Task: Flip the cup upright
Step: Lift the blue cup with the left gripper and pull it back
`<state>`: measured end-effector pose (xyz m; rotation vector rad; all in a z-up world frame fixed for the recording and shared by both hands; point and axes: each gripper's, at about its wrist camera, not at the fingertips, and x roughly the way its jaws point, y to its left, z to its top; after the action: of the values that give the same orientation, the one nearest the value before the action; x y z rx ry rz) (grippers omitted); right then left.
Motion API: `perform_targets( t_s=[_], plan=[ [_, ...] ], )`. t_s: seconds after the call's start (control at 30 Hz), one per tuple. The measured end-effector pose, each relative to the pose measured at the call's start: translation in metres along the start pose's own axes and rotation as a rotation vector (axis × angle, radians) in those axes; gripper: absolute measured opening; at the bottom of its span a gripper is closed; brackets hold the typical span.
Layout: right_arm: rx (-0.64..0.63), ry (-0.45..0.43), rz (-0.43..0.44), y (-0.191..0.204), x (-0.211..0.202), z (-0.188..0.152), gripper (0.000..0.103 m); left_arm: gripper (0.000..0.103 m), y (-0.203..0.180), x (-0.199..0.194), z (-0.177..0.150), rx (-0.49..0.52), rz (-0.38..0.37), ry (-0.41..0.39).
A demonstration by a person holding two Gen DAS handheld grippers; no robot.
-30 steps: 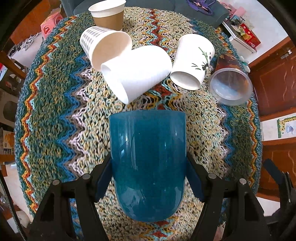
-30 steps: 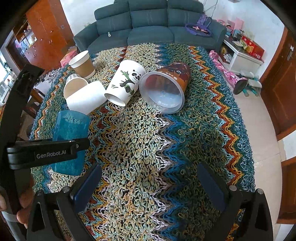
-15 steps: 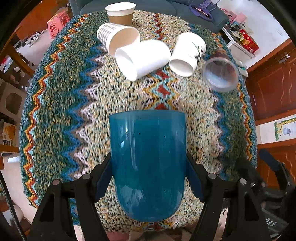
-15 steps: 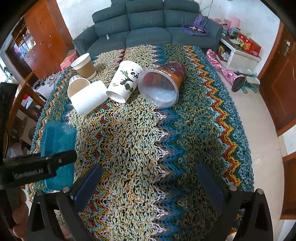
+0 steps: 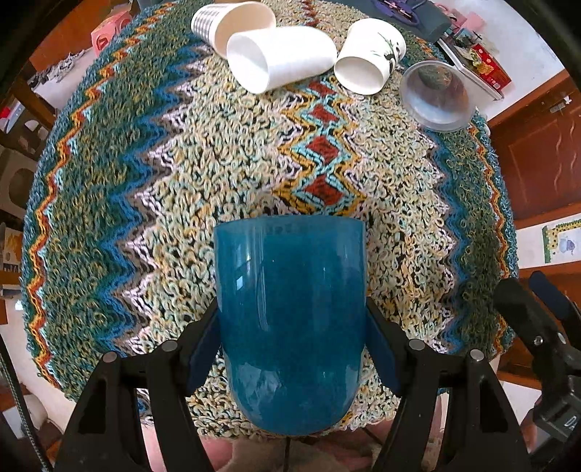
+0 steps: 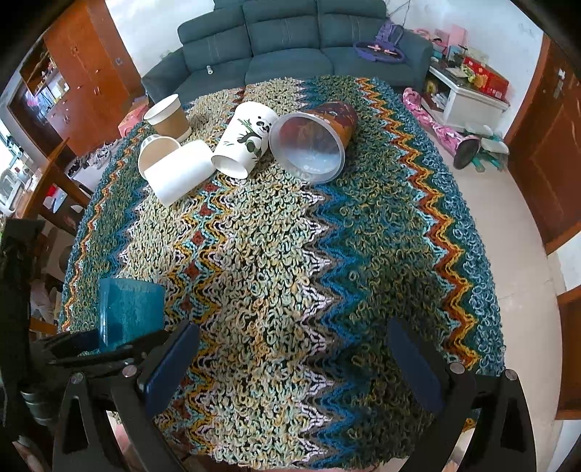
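My left gripper [image 5: 290, 348] is shut on a blue translucent cup [image 5: 290, 319], its blue pads pressed on both sides of the cup. The cup's open rim points away from the camera, over the near edge of the zigzag knitted tablecloth [image 5: 225, 174]. In the right wrist view the blue cup [image 6: 129, 312] stands rim-up at the near left table edge, held by the left gripper [image 6: 90, 345]. My right gripper [image 6: 294, 366] is open and empty above the near edge of the table.
Several cups lie on their sides at the far end: a plain white cup [image 6: 179, 174], a panda cup [image 6: 247, 139], a brown cup with a clear lid [image 6: 312, 141], a patterned cup [image 5: 228, 21]. A brown paper cup [image 6: 169, 118] stands upright. A sofa [image 6: 290, 47] is behind.
My left gripper has pulled back toward the near table edge with the blue cup; the lying cups look farther away. In the right view the cup sits lower and more upright.
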<state>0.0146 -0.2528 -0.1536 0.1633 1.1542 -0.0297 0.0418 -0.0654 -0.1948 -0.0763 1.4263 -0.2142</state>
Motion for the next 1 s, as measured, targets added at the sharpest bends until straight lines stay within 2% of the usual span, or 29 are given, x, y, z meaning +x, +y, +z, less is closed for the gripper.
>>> perform_targets(
  t_s=[0.33, 0.53, 0.67, 0.77, 1.0],
  plan=[
    [0.006, -0.005, 0.0, 0.002, -0.004, -0.008, 0.103, 0.076, 0.002, 0.014, -0.001, -0.041, -0.009, 0.024],
    [0.007, -0.009, 0.002, 0.004, -0.005, -0.011, 0.103, 0.076, 0.005, 0.012, -0.001, -0.063, 0.005, -0.006],
    [0.007, -0.012, 0.003, 0.005, -0.006, -0.013, 0.103, 0.076, 0.013, 0.013, -0.004, -0.09, -0.007, 0.016],
    [0.006, -0.015, 0.004, 0.006, -0.008, -0.013, 0.103, 0.085, 0.016, 0.012, -0.005, -0.09, -0.007, 0.018],
    [0.0, -0.027, 0.001, 0.008, -0.012, -0.014, 0.103, 0.089, 0.015, 0.003, -0.007, -0.073, 0.01, 0.008]
  ],
)
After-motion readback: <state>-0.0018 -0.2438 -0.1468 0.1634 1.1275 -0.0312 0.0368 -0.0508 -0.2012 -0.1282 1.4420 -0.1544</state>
